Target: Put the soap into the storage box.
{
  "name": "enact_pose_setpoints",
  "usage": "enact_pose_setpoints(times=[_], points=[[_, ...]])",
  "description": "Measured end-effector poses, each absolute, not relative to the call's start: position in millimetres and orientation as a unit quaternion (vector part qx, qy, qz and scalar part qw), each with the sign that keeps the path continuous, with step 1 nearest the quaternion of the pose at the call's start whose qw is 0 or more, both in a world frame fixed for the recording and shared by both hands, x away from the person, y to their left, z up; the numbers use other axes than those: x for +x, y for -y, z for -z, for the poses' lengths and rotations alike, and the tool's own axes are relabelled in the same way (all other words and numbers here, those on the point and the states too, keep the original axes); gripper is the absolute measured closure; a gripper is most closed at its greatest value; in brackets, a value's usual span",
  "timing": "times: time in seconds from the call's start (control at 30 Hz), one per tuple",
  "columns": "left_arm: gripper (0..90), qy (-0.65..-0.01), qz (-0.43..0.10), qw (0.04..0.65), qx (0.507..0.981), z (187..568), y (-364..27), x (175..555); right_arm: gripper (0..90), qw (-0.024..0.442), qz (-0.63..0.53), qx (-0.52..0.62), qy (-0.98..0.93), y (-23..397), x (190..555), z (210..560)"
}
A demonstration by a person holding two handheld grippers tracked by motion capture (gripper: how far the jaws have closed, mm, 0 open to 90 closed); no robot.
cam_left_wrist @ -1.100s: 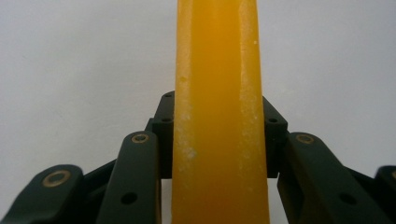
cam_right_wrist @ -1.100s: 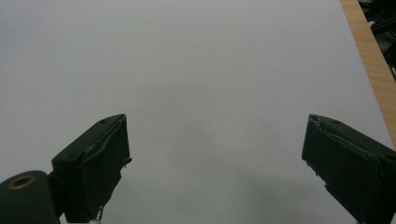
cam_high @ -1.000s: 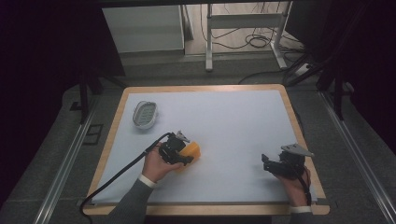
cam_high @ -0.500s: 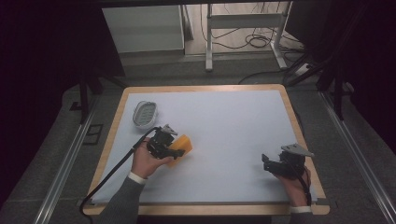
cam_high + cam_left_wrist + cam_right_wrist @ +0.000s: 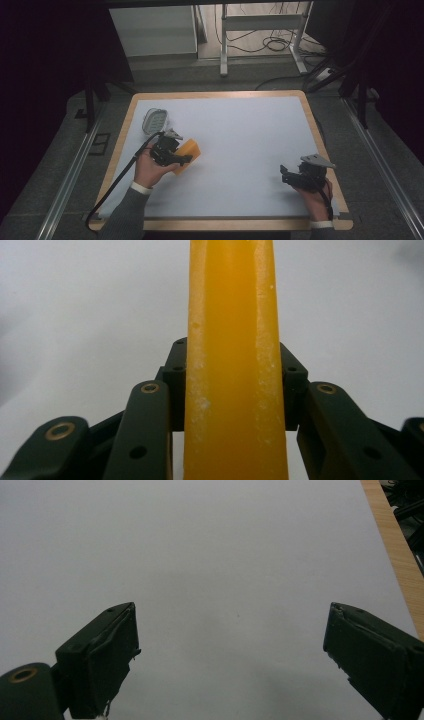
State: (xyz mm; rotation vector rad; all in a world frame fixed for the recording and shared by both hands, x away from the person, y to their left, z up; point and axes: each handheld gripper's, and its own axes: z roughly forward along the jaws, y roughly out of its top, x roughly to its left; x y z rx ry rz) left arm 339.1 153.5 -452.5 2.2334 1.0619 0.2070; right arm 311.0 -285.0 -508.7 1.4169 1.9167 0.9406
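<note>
- While the left gripper (image 5: 181, 159) pinches an orange block (image 5: 187, 155) between its jaws, the block sits over the table's (image 5: 240, 130) left side, near a grey dish (image 5: 154, 120).
- Right gripper (image 5: 286, 172), jaws spread and bare, rests near the table's right edge.

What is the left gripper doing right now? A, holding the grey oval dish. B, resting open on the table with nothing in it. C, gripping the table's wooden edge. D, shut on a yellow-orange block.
D: in the left gripper view the yellow-orange block sits clamped between both black jaws, and the high view shows the left gripper holding it near the grey oval dish.
</note>
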Motion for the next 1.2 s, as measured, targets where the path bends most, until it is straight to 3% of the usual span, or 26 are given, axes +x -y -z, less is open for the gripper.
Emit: enact_pose_setpoints(times=[1.2], points=[[60.7, -0.427, -0.102, 0.316, 0.841, 433.7, -176.8, 359.0, 7.6, 0.29, -0.352, 0.534, -0.712, 288.9, 311.2, 508.3]])
